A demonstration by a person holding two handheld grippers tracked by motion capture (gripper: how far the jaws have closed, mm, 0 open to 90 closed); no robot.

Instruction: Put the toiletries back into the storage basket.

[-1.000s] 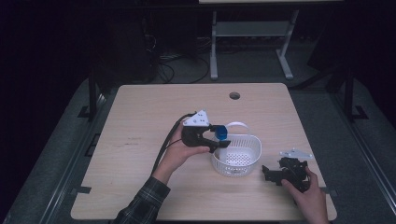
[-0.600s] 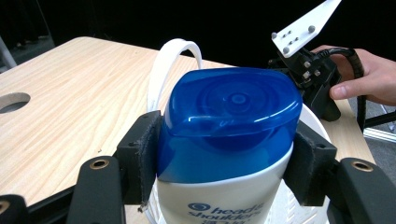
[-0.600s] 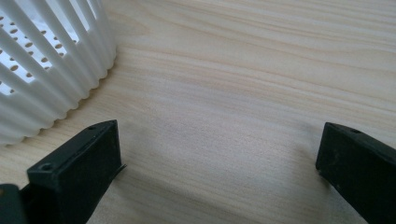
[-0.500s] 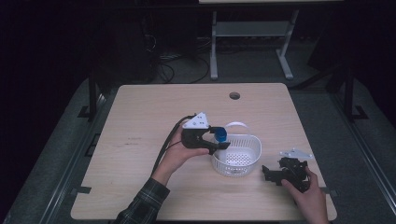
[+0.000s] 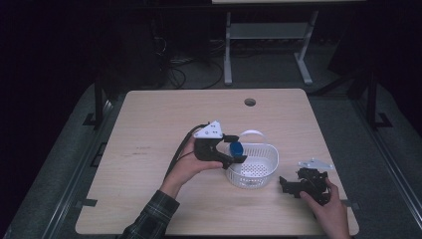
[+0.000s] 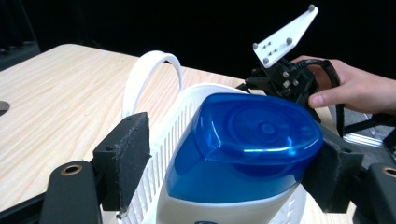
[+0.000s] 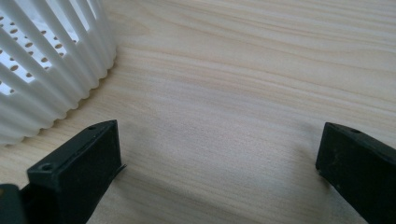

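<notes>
1. Left claw (image 5: 238, 151): hovering at the near-left rim of the basket, its jaws having just been opening. In the left gripper view the left pad is standing clear of the blue-capped item; the right pad is lying close against the cap's edge, and whether it is touching cannot be told.
2. Blue-capped container (image 6: 243, 149): translucent blue rounded cap over a white body, sitting between the left claw's jaws and over the basket's rim. A dark mark is showing at the bottom edge of the white body; too cropped to read. No brand or lettering legible.
3. White plastic basket (image 5: 266, 167): slotted wall, perforated floor, arched handle (image 6: 149, 70) standing upright; resting on the surface right of centre.
4. Right claw (image 5: 283, 185): lying low on the surface just right of the basket, jaws spread wide with nothing between them; bare wood is showing between the pads (image 7: 79, 163).
5. Wooden surface (image 5: 164, 124): pale laminate with a round cable hole (image 5: 250, 102) near the far edge. No writing visible.
</notes>
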